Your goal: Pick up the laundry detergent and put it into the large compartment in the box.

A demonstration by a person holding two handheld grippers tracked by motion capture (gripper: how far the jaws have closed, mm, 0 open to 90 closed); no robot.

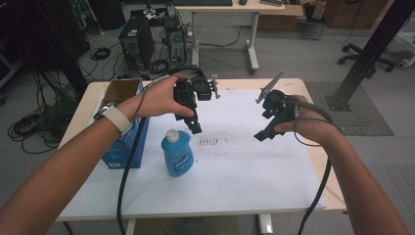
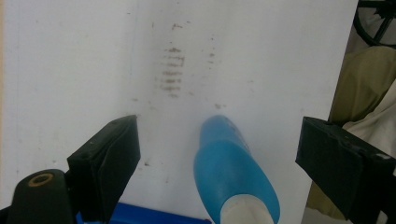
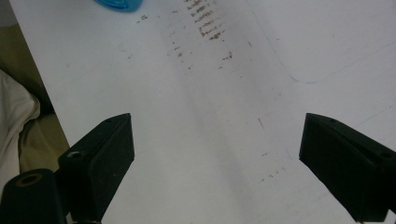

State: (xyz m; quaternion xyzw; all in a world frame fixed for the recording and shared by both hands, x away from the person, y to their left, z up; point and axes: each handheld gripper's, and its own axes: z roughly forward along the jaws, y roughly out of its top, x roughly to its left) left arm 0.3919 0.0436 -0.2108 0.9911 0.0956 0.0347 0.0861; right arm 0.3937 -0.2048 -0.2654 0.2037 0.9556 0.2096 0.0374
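A blue plastic bottle [image 1: 176, 153] with a white cap stands upright on the white sheet [image 1: 235, 166] that covers the table. My left gripper [image 1: 195, 128] hangs open just above and behind the bottle's cap, pointing down at it. In the left gripper view the bottle [image 2: 233, 172] lies below the wide gap between the jaws, apart from both, and the gripper [image 2: 217, 149] holds nothing. My right gripper [image 1: 260, 135] is held open over the sheet to the right of the bottle. Its jaws [image 3: 215, 154] stand wide with only the stained sheet beneath.
A blue carton [image 1: 122, 147] with an open cardboard box [image 1: 119, 90] behind it stands at the table's left edge, close to the bottle. A dark smudge [image 1: 208, 142] marks the sheet's middle. Computer towers, cables, a desk and a chair stand on the floor beyond.
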